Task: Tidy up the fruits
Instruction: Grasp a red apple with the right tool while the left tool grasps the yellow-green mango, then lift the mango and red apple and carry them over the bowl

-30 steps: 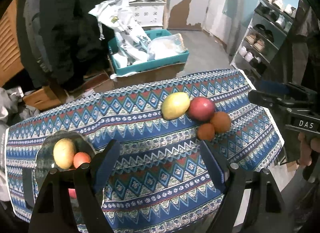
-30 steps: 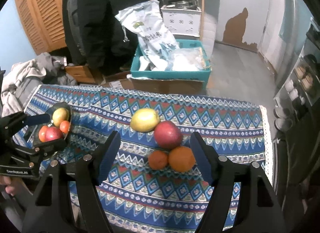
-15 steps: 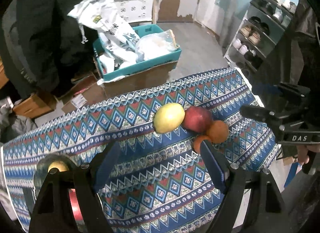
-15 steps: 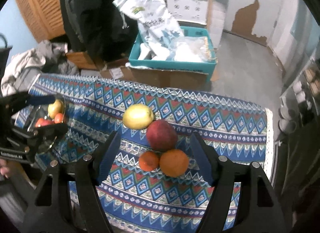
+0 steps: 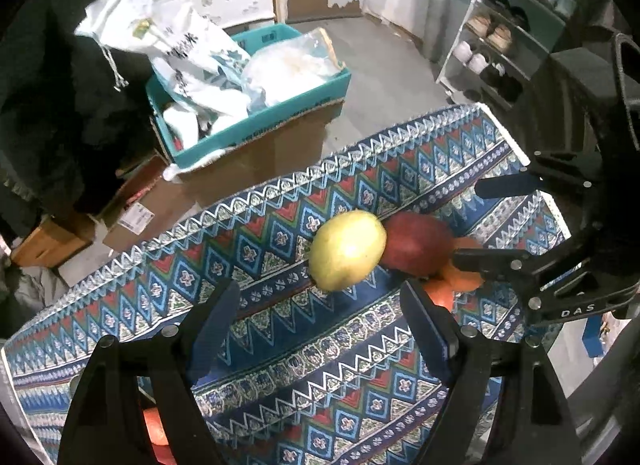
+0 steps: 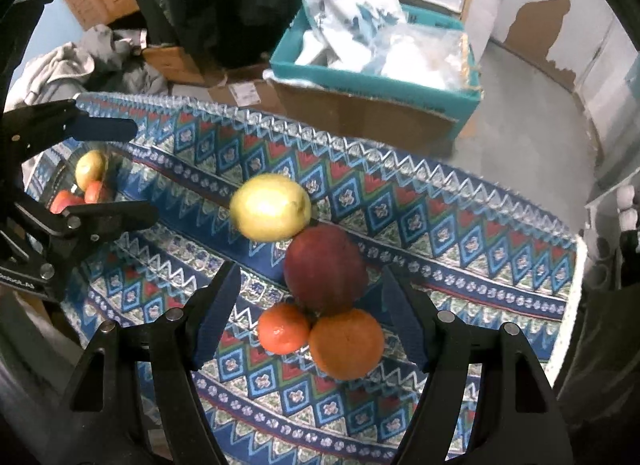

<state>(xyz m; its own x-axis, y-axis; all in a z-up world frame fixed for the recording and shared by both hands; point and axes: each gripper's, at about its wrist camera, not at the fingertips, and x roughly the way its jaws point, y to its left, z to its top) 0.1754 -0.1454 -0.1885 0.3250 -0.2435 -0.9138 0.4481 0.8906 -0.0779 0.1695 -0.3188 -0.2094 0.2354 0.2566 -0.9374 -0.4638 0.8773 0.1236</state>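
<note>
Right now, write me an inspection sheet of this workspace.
Surface: patterned tablecloth, no bare table seen.
Job's things: yellow fruit, red apple, small orange and large orange clustered touching; glass bowl holding more fruit.
Clutter: nothing seen on the cloth.
Grippers: left gripper and right gripper open, empty.
Cables: nothing seen.
Surroundings: teal box with bags, shoe rack, clothes pile.

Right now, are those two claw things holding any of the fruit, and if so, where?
Nothing is held. The left gripper and right gripper both stand open above the cloth; the fruits lie loose, none pinched.
</note>
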